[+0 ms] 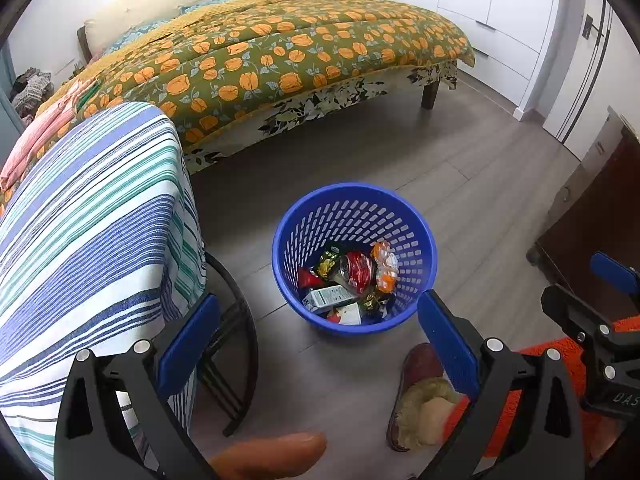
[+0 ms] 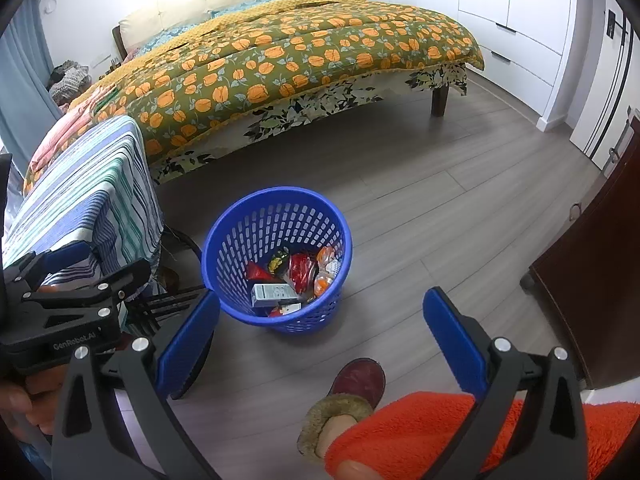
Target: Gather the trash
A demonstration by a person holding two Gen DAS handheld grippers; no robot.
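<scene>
Now we are holding both grippers above floor (image 2: pixel 420 208), near basket (image 1: pixel 280 256). Left gripper (image 1: pixel 320 332): fingers spread wide, gripping nothing. Right gripper (image 2: pixel 322 332): same, wide apart, nothing between pads. Basket standing upright on floor, between striped chair (image 1: pixel 88 216) and cabinet (image 2: pixel 580 280), bed (image 2: pixel 304 56) behind. Trash lying inside basket: can (image 1: pixel 358 272), carton (image 1: pixel 330 297), wrappers (image 1: pixel 385 266). Slipper (image 2: pixel 354 392) showing below.

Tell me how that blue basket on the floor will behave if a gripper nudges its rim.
The blue basket looks like thin perforated plastic, so probably light and apt to slide on the smooth floor. It narrows toward its base, so a high push may tip it. The trash lying at the bottom should steady it slightly.
</scene>
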